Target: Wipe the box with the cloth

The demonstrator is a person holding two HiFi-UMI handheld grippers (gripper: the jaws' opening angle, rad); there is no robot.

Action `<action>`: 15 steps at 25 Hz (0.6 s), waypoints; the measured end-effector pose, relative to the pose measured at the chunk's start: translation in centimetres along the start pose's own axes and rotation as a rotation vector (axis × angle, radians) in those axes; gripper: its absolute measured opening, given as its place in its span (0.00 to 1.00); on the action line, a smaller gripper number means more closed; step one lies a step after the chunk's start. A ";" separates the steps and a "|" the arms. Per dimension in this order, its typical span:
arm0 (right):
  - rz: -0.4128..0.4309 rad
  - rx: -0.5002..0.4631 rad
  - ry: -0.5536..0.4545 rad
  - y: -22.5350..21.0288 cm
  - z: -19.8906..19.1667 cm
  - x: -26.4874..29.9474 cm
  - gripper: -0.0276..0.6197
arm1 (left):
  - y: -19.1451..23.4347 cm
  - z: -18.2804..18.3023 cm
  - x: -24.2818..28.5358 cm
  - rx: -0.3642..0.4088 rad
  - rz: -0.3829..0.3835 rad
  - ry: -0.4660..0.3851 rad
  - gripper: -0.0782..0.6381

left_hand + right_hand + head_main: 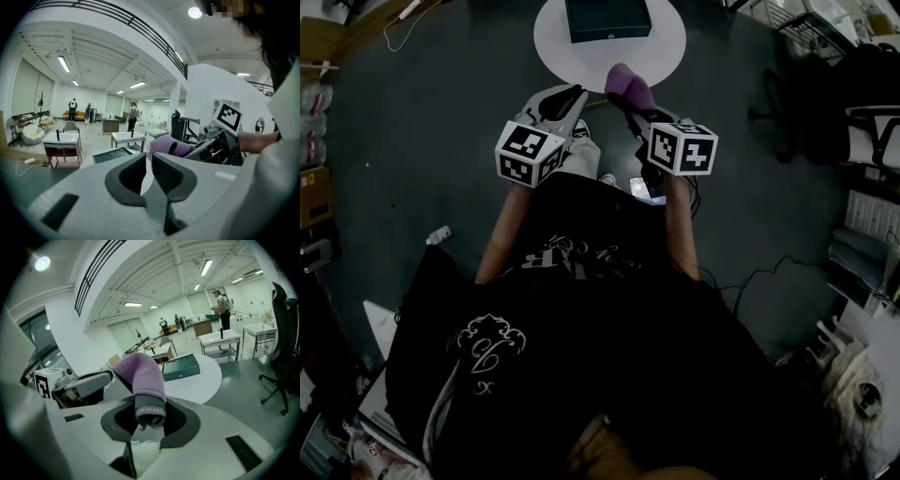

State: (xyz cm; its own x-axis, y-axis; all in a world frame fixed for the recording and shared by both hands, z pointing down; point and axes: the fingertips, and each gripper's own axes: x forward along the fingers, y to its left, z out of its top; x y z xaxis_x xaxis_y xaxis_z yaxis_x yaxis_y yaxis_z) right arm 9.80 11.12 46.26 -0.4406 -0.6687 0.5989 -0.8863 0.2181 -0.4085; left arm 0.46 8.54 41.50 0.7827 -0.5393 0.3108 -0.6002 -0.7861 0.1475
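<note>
A dark green box (607, 19) lies on a round white table (666, 52) ahead of me; the box (180, 366) also shows in the right gripper view. My right gripper (630, 101) is shut on a purple cloth (626, 82), which stands up from between its jaws, its grey hem pinched there (150, 408). It hovers near the table's near edge, short of the box. My left gripper (572, 94) is beside it on the left, its jaws drawn together with nothing between them (149, 168). From the left gripper view I see the cloth (168, 146) and box (112, 153).
A black office chair (778, 112) stands right of the table. Shelves and boxes line the left edge (314, 141), and racks the right (867, 216). A cable (759, 277) runs over the dark floor. Other tables and people (220, 305) are far behind.
</note>
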 end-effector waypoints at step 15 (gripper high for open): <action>-0.052 -0.054 0.107 -5.0 9.0 8.7 0.20 | 12.3 3.5 8.6 -0.044 0.013 0.000 0.16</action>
State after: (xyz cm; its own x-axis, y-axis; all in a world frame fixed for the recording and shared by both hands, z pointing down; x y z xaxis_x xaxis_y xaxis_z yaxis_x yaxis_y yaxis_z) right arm 11.68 -2.23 47.34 -0.4042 -0.6008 0.6896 -0.9134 0.2253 -0.3390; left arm 0.39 -6.87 42.76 0.7749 -0.5494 0.3125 -0.6170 -0.7649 0.1851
